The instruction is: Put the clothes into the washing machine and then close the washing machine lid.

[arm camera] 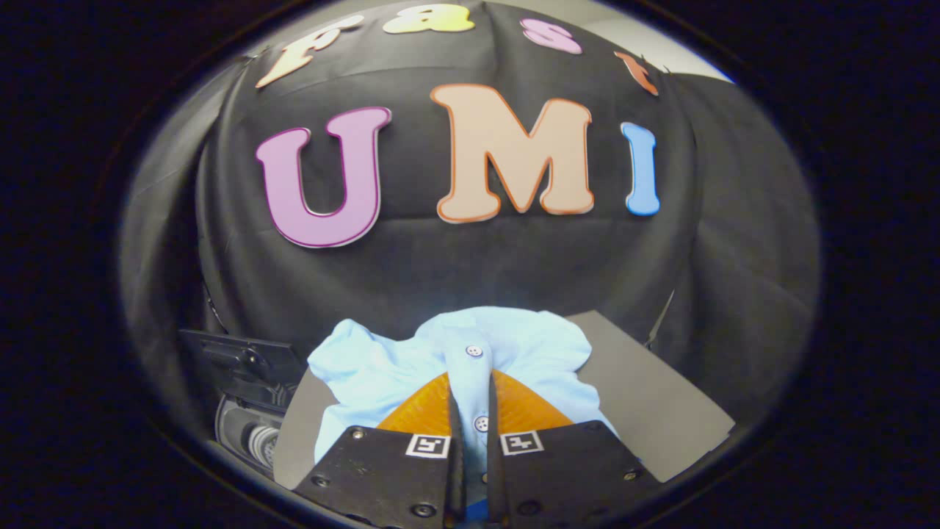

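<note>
light blue buttoned shirt (411, 367) bunched, button strip pinched between jaws; washing machine (246, 411) perhaps beyond-left.

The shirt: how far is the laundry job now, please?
Done: the tool has closed on the light blue shirt, pinching its button strip above the grey board. In hand: carrying it. Left: putting it in the washing machine, beside the board, and closing the lid.
</note>
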The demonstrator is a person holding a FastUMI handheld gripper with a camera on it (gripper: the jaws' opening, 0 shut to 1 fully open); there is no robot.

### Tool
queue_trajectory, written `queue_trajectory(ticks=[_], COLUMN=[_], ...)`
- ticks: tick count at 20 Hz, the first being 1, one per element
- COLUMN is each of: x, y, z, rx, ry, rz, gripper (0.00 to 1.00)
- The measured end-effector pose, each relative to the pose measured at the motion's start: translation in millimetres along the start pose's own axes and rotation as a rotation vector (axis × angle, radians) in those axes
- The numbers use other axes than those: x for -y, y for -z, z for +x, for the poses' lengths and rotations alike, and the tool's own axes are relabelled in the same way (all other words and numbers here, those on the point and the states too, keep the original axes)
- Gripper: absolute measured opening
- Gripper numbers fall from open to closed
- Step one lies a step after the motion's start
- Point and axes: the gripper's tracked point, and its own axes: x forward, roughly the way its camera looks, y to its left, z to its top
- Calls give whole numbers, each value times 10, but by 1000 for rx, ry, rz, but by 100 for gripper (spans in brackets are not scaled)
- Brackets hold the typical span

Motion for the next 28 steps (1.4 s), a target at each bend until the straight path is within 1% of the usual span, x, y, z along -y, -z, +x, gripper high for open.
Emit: queue_trajectory(ticks=[1,2,3,5,9,13,16,20,23,28], x=[-93,-168,-242,-298,-317,-580,-855,-1187,-1487,-1915], y=[8,-87,-147,-170,-286,-271,-256,-253,-192,-368], z=[-47,-65,-81,-126,-247,-375,-542,-802,-983,-1342], rx=[31,90,118,147,232,254,265,303,310,343], ry=[-32,-46,-56,-56,-43,-62,-92,-112,-171,-245], rz=[0,7,1,-4,23,20,19,23,36,108], gripper=[10,9,9,8,8,8,8,8,8,8])
